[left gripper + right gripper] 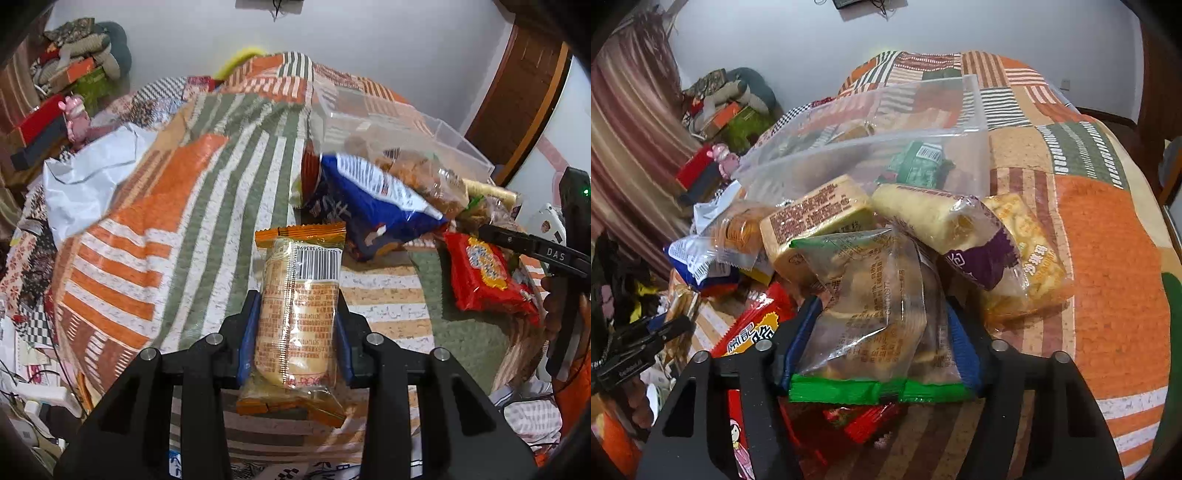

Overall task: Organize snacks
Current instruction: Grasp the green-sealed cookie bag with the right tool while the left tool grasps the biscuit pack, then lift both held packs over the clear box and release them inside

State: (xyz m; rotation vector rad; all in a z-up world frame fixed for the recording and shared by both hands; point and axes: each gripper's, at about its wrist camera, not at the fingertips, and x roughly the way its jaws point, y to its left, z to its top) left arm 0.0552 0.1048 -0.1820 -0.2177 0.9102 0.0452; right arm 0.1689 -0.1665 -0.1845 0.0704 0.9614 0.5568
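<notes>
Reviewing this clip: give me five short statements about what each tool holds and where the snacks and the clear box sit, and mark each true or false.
1. The left tool is shut on an orange-edged snack pack. True.
2. The right tool is open with nothing in it. False: it is shut on a green-edged snack pack.
3. The clear plastic box sits on the patchwork quilt behind the snack pile. True.
4. The clear plastic box holds nothing. False: a green packet and at least one other wrapped snack lie inside.
5. A red snack packet lies on the quilt near the blue snack bag. True.
</notes>
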